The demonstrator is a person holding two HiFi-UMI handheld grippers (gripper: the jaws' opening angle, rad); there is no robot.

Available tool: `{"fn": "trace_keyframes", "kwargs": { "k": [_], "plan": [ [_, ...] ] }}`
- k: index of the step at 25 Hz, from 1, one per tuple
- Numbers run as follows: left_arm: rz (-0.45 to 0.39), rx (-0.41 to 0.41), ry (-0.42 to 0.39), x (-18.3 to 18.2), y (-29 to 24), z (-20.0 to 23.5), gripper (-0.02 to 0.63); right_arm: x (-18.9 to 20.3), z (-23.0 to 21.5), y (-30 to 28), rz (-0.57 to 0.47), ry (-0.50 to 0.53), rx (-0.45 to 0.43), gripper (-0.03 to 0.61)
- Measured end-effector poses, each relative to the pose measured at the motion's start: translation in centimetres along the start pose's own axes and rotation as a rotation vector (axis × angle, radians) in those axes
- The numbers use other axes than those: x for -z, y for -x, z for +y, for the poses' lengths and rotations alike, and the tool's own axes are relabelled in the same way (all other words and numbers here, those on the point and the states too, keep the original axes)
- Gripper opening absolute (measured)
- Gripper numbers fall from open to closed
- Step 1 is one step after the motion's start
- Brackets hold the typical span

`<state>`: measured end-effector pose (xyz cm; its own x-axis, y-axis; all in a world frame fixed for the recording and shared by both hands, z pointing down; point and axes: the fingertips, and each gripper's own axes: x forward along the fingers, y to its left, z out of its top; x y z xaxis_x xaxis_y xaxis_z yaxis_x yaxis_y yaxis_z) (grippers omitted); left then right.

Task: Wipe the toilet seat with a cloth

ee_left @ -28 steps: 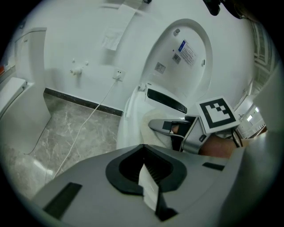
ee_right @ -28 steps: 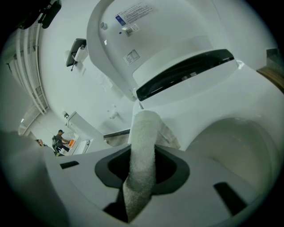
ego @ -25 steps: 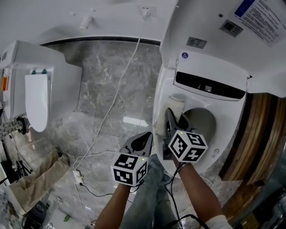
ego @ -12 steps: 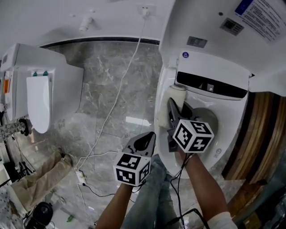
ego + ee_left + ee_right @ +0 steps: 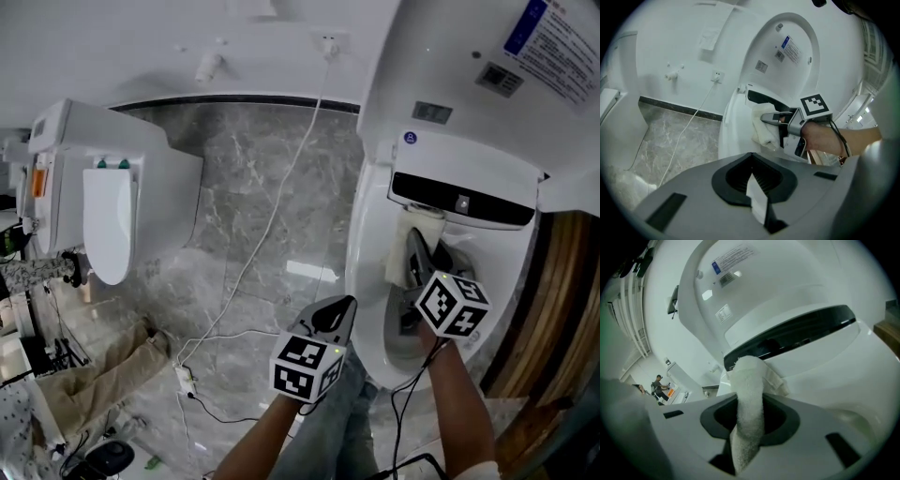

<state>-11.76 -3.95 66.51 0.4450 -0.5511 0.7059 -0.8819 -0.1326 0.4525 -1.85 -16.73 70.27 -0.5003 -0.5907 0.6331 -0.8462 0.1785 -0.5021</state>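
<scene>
pinching cloth [image 5: 749,380] | right gripper [image 5: 413,258] | at toilet seat [image 5: 367,281] | left gripper [image 5: 342,307] closed

Cloth [image 5: 411,249] on toilet seat [image 5: 367,246] rear — second toilet [image 5: 112,192] left.

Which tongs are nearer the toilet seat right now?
Right. The right tongs hold the cloth against the back of the toilet seat. The left tongs, shut and empty, hang outside its rim.
</scene>
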Motion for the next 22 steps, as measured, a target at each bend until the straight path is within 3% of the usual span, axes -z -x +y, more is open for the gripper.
{"fn": "trace_keyframes", "kwargs": {
  "k": [11, 22],
  "plan": [
    [0.026, 0.019, -0.028, 0.5, -0.6, -1.4, 0.012, -1.7, -8.2, 4.0, -0.045, -0.076, 0.146, 0.101],
    [0.031, 0.044, -0.060, 0.1, -1.3, -3.2, 0.012, -2.7, -12.6, 6.6, -0.097, -0.218, 0.211, 0.101]
  ]
}}
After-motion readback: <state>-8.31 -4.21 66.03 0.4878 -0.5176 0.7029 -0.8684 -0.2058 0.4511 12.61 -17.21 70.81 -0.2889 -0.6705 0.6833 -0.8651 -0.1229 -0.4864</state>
